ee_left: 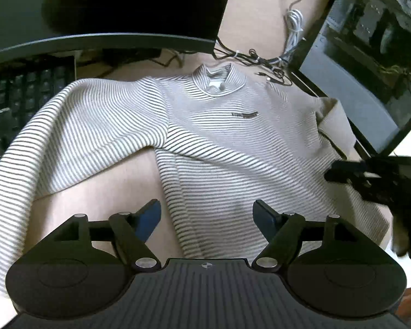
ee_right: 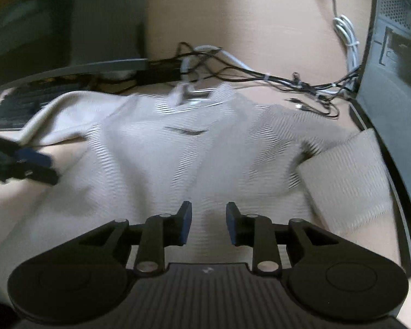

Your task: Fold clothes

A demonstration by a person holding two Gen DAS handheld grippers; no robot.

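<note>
Here is the white knit sweater with thin dark stripes [ee_left: 222, 137], spread front-up across the pale wooden table [ee_left: 109, 189], collar pointing to twelve o'clock toward the tangle of black and white cables [ee_left: 263, 60]. One long sleeve sweeps out to nine o'clock, running toward the black keyboard [ee_left: 16, 96]; the other sleeve, at three o'clock, looks doubled back on itself beside the dark computer case [ee_left: 370, 63], though the right wrist view is blurred and I cannot tell how neat that turn is. The left tool [ee_left: 207, 213] hovers over the lower hem with its blue-padded jaws spread wide, gripping nothing. The right tool [ee_right: 208, 223] sits over the hem too, jaws at a narrower gap, also empty; in the left view it appears at three o'clock by the sweater's side edge. By my reading the fold is barely begun: the body lies flat and open, the nine o'clock sleeve is not folded in, and the hem has yet to be brought up toward the collar.
</note>
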